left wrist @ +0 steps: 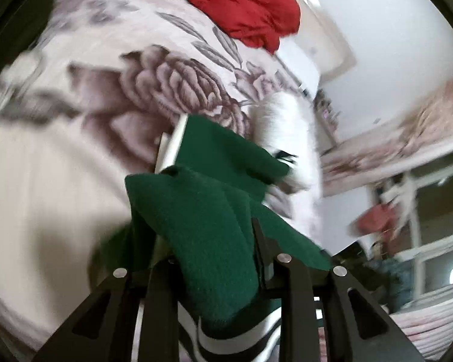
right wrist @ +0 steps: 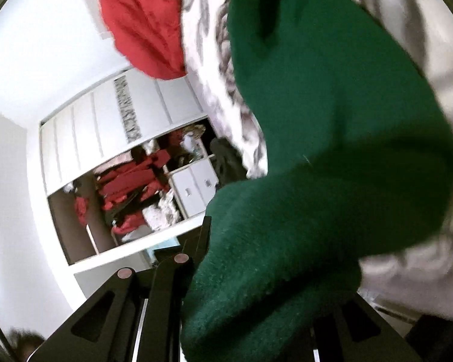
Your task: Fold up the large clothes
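Green knitted fabric is filling the middle of both wrist views: a thick dark-green sweater (left wrist: 208, 211) with white and black striped trim showing at its lower edge in the left view. The left gripper (left wrist: 214, 199) is clamping a bunched fold of this sweater, the jaws closed on the knit, with a white finger pad (left wrist: 173, 144) sticking up just beside the cloth. The right gripper (right wrist: 256, 241) is likewise pinching the sweater (right wrist: 317, 120), the jaws closed on it; the fabric is draping over and hiding the right-hand finger, so only the black left-hand finger (right wrist: 202, 241) is showing. The sweater is hanging in the air between the two grippers, above a bed covered with a pale floral-print bedspread (left wrist: 136, 69). A crumpled red garment (left wrist: 241, 3) is lying on the bedspread at its far end, well apart from the sweater. A fluffy white item (left wrist: 281, 138) is lying on the bedspread just behind the green cloth. In the right view, an open white wardrobe (right wrist: 111, 138) with red clothes (right wrist: 126, 187) inside is standing against the wall.
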Available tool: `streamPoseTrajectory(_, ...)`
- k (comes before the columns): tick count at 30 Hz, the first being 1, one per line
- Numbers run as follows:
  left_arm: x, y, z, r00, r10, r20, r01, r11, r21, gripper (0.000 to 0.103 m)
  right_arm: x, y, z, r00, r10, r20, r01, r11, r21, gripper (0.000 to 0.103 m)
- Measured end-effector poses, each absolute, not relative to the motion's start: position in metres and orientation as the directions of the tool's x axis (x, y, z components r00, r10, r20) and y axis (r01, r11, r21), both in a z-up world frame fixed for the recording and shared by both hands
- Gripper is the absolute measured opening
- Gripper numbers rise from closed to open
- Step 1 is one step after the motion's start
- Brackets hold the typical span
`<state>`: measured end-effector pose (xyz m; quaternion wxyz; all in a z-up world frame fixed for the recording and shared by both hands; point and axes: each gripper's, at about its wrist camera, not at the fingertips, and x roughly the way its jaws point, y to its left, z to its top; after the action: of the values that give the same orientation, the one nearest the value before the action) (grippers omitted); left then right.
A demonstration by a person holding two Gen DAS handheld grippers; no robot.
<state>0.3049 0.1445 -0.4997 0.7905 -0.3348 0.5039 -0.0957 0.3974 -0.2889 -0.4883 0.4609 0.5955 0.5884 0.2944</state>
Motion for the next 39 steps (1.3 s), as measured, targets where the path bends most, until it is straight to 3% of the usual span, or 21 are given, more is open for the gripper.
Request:
streamPoseTrajectory(3, 0.354, 0.138, -0.526, 0.415, -0.466, -0.781, -0.19, 0.795, -0.576, 0.023, 0.455, -0.309, -0.535, 0.089, 0.976, -0.2, 0.518, 0.126, 0.846, 0.025)
streamPoseTrajectory(6, 0.395, 0.141, -0.55, 0.391, -0.497, -0.775, -0.238, 0.758, -0.607, 0.032, 0.489, -0.335, -0.574, 0.031, 0.977, -0.211, 0.539, 0.162, 0.827, 0.042)
streamPoseTrajectory(7, 0.406, 0.144, -0.555, 0.408, -0.524, -0.748, -0.248, 0.725, -0.643, 0.05, 0.495, -0.342, -0.581, 0.026, 0.978, -0.208, 0.527, 0.164, 0.834, 0.052)
streamPoseTrajectory(8, 0.413, 0.146, -0.555, 0.434, -0.547, -0.716, -0.247, 0.692, -0.679, 0.079, 0.508, -0.342, -0.579, 0.023, 0.978, -0.205, 0.517, 0.164, 0.84, 0.057)
streamPoseTrajectory(10, 0.425, 0.152, -0.55, 0.499, -0.556, -0.665, -0.246, 0.645, -0.724, 0.098, 0.532, -0.343, -0.578, 0.021, 0.98, -0.197, 0.51, 0.159, 0.845, 0.061)
streamPoseTrajectory(13, 0.443, 0.164, -0.545, 0.56, -0.545, -0.624, -0.252, 0.605, -0.755, 0.098, 0.559, -0.352, -0.579, 0.06, 0.984, -0.169, 0.48, 0.12, 0.869, 0.063)
streamPoseTrajectory(16, 0.448, 0.174, -0.539, 0.586, -0.496, -0.64, -0.268, 0.627, -0.731, 0.098, 0.578, -0.372, -0.566, 0.144, 0.975, -0.167, 0.408, 0.096, 0.908, 0.067)
streamPoseTrajectory(20, 0.408, 0.173, -0.532, 0.585, -0.338, -0.737, -0.288, 0.763, -0.579, 0.098, 0.57, -0.403, -0.532, 0.128, 0.885, -0.447, 0.187, 0.421, 0.887, 0.083)
streamPoseTrajectory(22, 0.376, 0.168, -0.539, 0.56, -0.258, -0.787, -0.314, 0.813, -0.49, 0.098, 0.557, -0.402, -0.535, 0.077, 0.819, -0.569, 0.106, 0.561, 0.821, 0.085)
streamPoseTrajectory(26, 0.302, 0.155, -0.569, 0.487, -0.174, -0.856, -0.417, 0.815, -0.403, 0.098, 0.545, -0.385, -0.584, -0.049, 0.73, -0.682, 0.005, 0.683, 0.73, 0.089)
streamPoseTrajectory(29, 0.248, 0.145, -0.6, 0.441, -0.173, -0.881, -0.496, 0.771, -0.4, 0.098, 0.557, -0.36, -0.619, -0.105, 0.763, -0.638, -0.041, 0.638, 0.769, 0.101)
streamPoseTrajectory(30, 0.237, 0.143, -0.607, 0.449, -0.191, -0.873, -0.513, 0.745, -0.427, 0.098, 0.565, -0.351, -0.633, -0.126, 0.801, -0.586, -0.024, 0.588, 0.808, 0.103)
streamPoseTrajectory(34, 0.218, 0.14, -0.626, 0.476, -0.248, -0.844, -0.556, 0.659, -0.507, 0.099, 0.601, -0.322, -0.668, -0.178, 0.84, -0.513, 0.025, 0.525, 0.851, 0.103)
streamPoseTrajectory(37, 0.22, 0.14, -0.629, 0.494, -0.244, -0.835, -0.564, 0.641, -0.521, 0.101, 0.615, -0.306, -0.669, -0.18, 0.84, -0.512, 0.034, 0.526, 0.85, 0.103)
streamPoseTrajectory(39, 0.225, 0.141, -0.632, 0.507, -0.246, -0.826, -0.558, 0.637, -0.532, 0.102, 0.617, -0.303, -0.662, -0.159, 0.838, -0.521, 0.039, 0.533, 0.845, 0.081)
